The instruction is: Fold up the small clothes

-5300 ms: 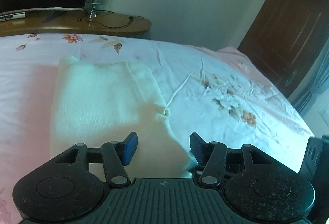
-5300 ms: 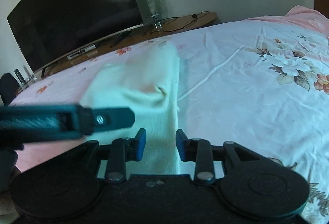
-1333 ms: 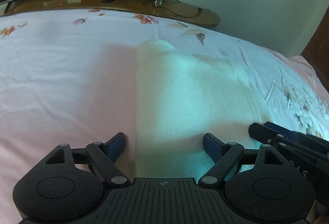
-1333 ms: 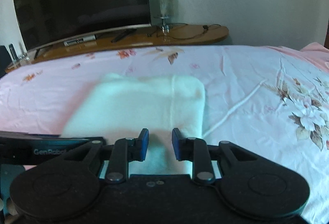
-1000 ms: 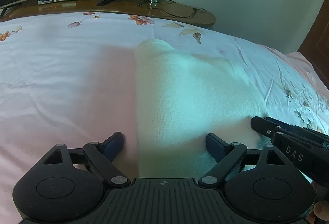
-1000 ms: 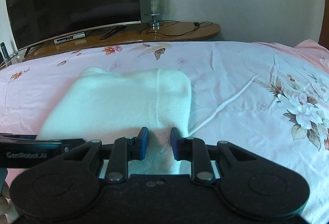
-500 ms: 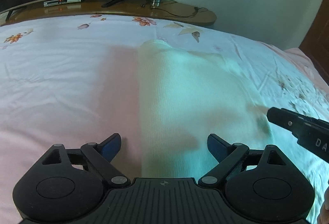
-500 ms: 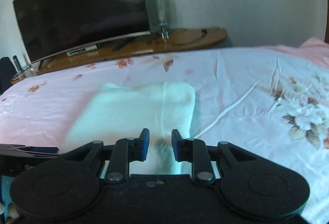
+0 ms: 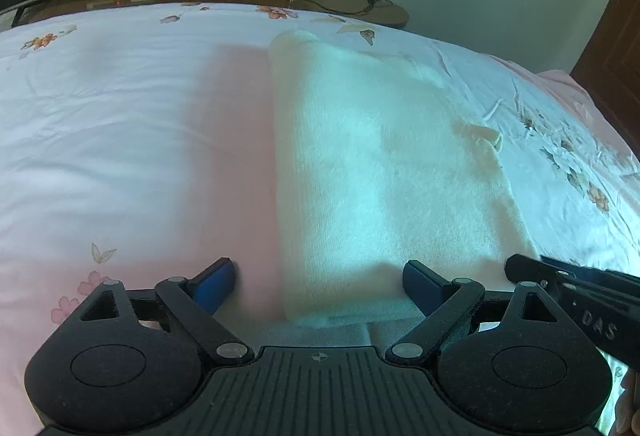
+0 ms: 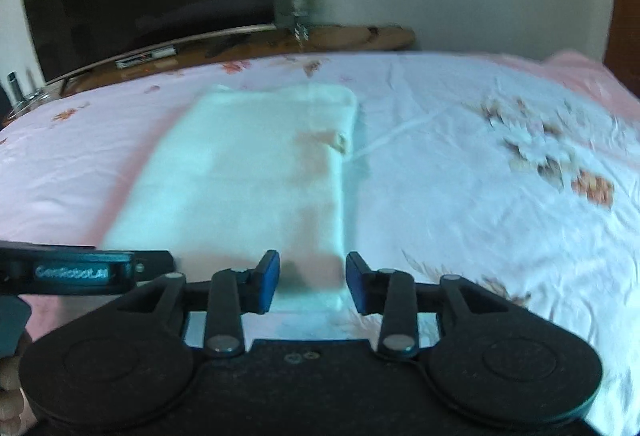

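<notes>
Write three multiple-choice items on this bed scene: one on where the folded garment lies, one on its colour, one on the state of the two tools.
1. The folded garment lies on:
A. the floral bedsheet
B. the wooden TV stand
C. the floor

2. The garment's colour is:
A. dark blue
B. cream white
C. red

3. The left tool and right tool are:
A. both shut on the garment
B. one open, one shut
C. both open

Answers: 1 A, the sheet surrounds it on all sides. 2 B, it looks pale cream in both views. 3 C, each pair of blue pads stands apart, pinching no cloth.
</notes>
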Demonstrator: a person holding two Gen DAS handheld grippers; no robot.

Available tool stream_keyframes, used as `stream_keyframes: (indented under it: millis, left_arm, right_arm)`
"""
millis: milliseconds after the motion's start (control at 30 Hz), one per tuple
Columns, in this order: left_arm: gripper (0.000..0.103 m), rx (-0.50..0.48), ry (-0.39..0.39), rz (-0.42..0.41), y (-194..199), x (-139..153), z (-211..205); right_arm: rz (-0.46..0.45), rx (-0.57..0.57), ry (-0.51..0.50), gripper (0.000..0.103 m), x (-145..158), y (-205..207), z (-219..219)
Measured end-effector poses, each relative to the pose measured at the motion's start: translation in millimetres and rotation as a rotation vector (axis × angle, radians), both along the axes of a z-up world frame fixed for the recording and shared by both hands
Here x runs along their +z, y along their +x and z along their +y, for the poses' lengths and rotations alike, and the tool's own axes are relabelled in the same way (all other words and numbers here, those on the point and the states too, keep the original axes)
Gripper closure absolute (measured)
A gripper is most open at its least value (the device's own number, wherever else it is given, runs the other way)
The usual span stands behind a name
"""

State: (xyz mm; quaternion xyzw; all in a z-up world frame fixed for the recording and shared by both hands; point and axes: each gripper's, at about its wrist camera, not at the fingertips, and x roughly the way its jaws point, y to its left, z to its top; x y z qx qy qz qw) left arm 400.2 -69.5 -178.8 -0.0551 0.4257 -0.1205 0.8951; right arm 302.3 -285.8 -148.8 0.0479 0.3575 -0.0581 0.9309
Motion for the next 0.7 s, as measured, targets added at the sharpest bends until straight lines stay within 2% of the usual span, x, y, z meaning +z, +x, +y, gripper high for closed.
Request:
stream_keyframes:
  millis: [67, 133, 233, 333, 400, 467, 633, 700]
  left_arm:
    - [0.018, 0.002, 0.002, -0.014, -3, 0, 2]
    - [0.018, -0.002, -0.012, -0.018, -3, -1, 6]
    - [0.018, -0.02, 0.027, -0.03, -3, -2, -2]
    - [0.018, -0.001, -0.007, 0.014, 1, 4, 0]
    - [0.018, -0.003, -0.008, 0.03, 4, 5, 1]
    - [0.018, 0.002, -0.009, 0.038, 7, 6, 2]
    - [0.018, 0.023, -0.023, 0.035, 10, 13, 3]
    - [0.018, 0.02, -0.023, 0.023, 12, 17, 2]
  right_arm:
    - [0.014, -0.021, 0.034, 0.085, -5, 1, -7]
    - [0.02, -0.036, 0.021, 0.087, -11, 1, -13]
    - [0.014, -0.069, 0.013, 0.087, -15, 2, -23]
    - [0.049, -0.105, 0.002, 0.089, -15, 1, -29]
    - [0.057, -0.09, 0.049, 0.086, -12, -3, -33]
    - [0.041, -0.099, 0.049, 0.074, -6, -5, -32]
    - [-0.05, -0.104, 0.063, 0.071, 16, -11, -35]
    - [-0.072, -0.082, 0.07, 0.061, 23, -8, -32]
